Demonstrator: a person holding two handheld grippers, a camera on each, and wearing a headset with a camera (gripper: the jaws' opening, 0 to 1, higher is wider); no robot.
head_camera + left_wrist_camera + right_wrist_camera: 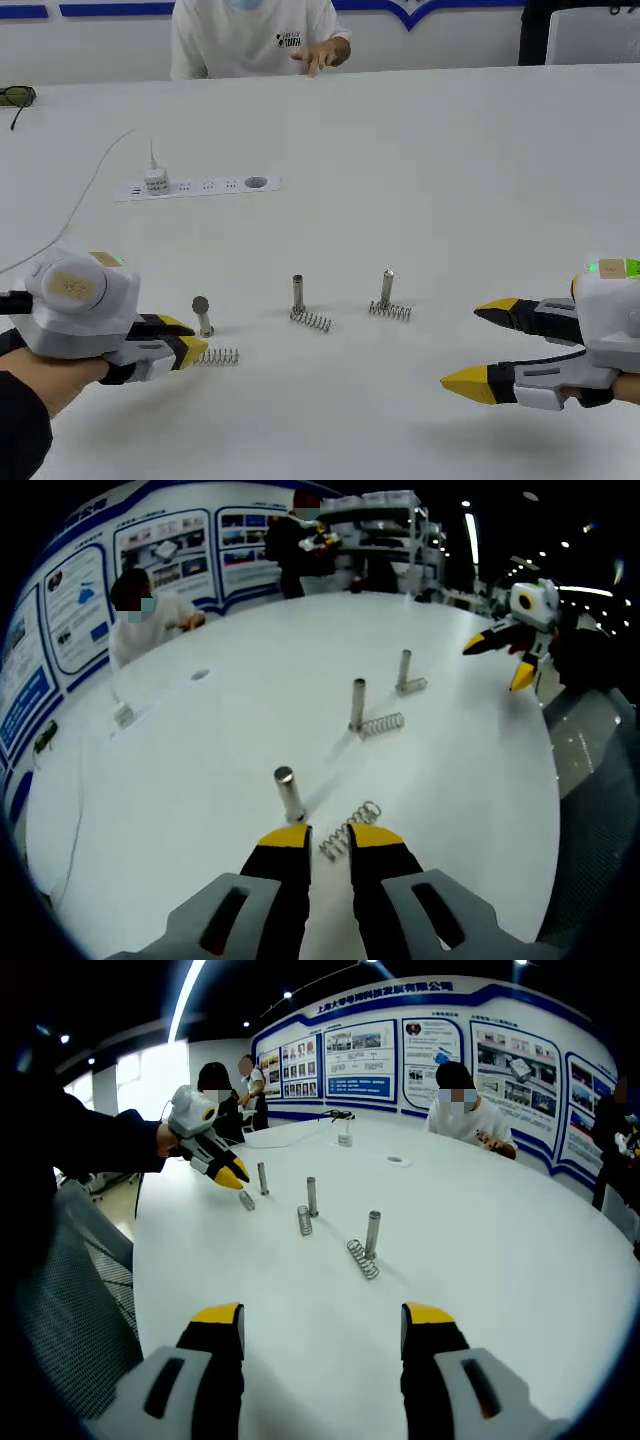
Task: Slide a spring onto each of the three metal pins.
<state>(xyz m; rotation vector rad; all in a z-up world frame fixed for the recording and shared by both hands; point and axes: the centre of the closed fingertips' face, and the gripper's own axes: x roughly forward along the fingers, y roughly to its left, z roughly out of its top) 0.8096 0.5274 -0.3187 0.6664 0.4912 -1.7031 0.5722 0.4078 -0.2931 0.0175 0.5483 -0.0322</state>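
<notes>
Holding the left gripper (188,338) low at 8 o'clock in the head view, over the white table (460,150), yellow tips drawn close with only a narrow gap. Meets the near end of the left spring (218,356) right at those tips; cannot tell whether pinched or merely touched. In the left gripper view, shows the same spring (350,830) lying flat, running from the gap toward 1 o'clock. Places the left pin (202,316) standing just beside that spring, at its 11 o'clock.

Holds the right gripper (482,345) at 4 o'clock, jaws spread wide, released, gripping nothing, well apart from the pins. In the right gripper view, frames bare tabletop between the two tips.

Finds the middle pin (298,293) upright near centre, the middle spring (311,320) flat at its foot toward 5 o'clock. Finds the right pin (387,288) upright at 3 o'clock of it, the right spring (390,311) flat against its base at 6 o'clock. Leaves all three pins bare.

Spots a power strip (200,187) at 10 o'clock, farther back, and a person (250,35) in a white shirt seated at 12 o'clock across the table.
</notes>
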